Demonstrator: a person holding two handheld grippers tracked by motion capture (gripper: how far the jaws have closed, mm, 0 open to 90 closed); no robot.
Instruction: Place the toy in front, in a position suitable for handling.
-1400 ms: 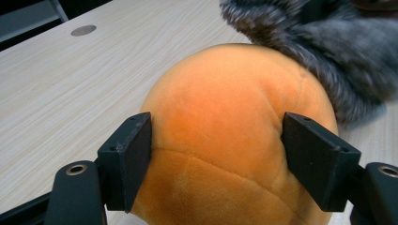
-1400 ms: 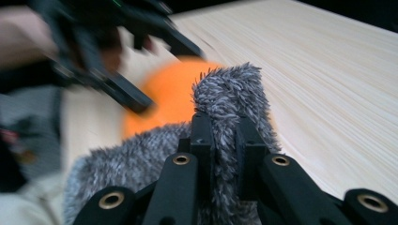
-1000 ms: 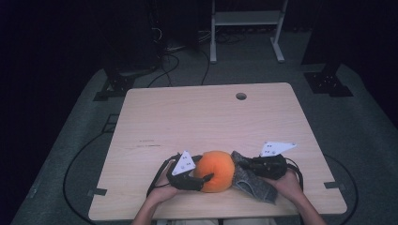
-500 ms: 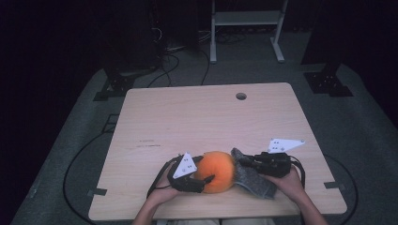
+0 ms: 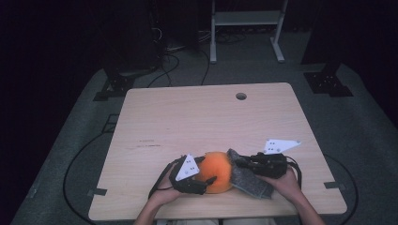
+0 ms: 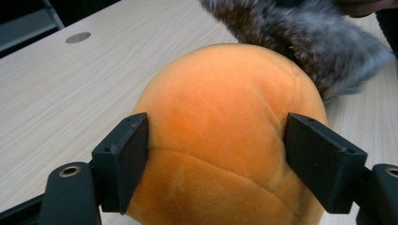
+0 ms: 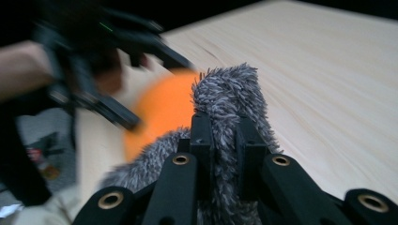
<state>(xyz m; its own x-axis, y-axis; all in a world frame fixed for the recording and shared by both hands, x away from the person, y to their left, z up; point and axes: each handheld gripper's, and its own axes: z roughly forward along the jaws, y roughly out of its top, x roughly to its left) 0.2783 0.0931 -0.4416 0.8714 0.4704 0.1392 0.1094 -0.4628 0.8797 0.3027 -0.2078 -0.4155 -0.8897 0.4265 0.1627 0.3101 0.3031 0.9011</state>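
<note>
An orange plush ball (image 5: 218, 171) sits on the near edge of the pale wooden bench (image 5: 202, 122), a little right of the person's left hand (image 5: 162, 194) and between the two tools. The left gripper (image 5: 209, 173) reaches in from the left, its two black fingers (image 6: 123, 159) standing on either side of the ball at about its widest part; in the left gripper view both pads lie right against the orange plush, which fills the gap between them, and the fingers have just been easing apart, so the hold looks loose rather than squeezed. A grey furry piece (image 5: 251, 180) joins the ball on its right side and lies flat on the bench toward the near right. The right gripper (image 5: 239, 161) comes in from the right, held in the person's right hand (image 5: 286, 180), and its fingers (image 7: 202, 136) are clenched tight on an upstanding fold of that grey fur, which pokes out above the fingertips in the right gripper view. A small round hole (image 5: 241, 96) is set in the bench at its far side, well apart from the ball.
</note>
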